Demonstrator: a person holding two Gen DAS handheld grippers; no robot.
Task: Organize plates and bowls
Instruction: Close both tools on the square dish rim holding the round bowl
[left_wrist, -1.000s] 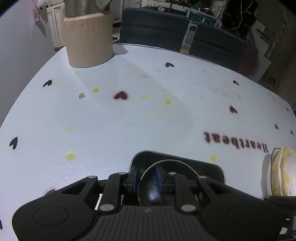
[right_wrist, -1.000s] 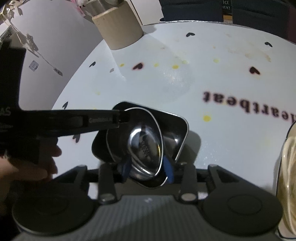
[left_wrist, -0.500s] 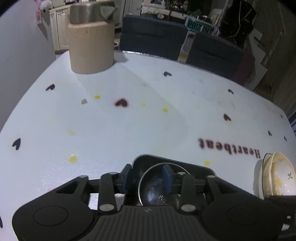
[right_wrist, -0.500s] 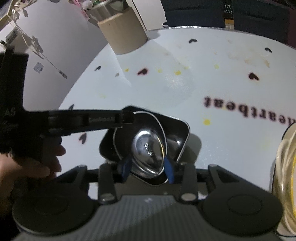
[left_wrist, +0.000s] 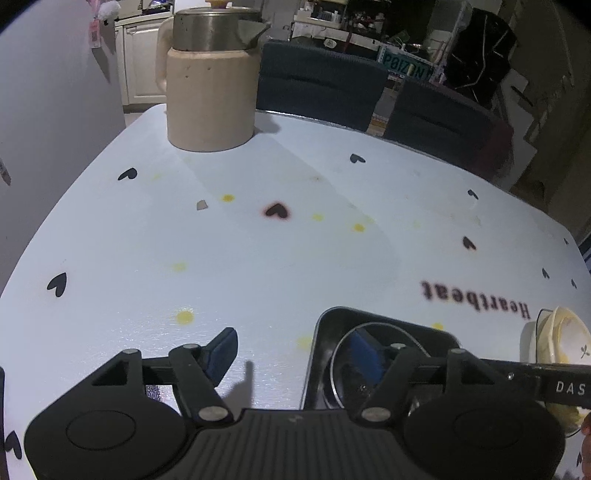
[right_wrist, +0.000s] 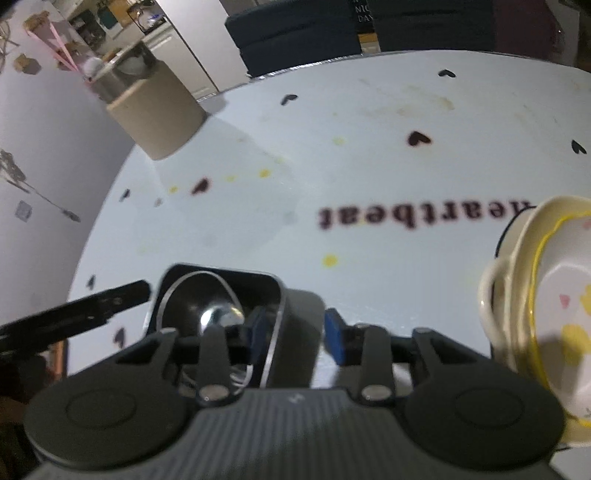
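Here we are opening our left gripper wide beside the dark square metal tray holding a round steel bowl; our right gripper is closing astride the tray's wall, contact blurred.

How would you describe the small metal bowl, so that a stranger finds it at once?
Start at the white table printed with black hearts. At its near edge sits a dark square dish with rounded corners. Inside it lies the small round shiny steel bowl, unlike the cream floral bowls stacked farther right.
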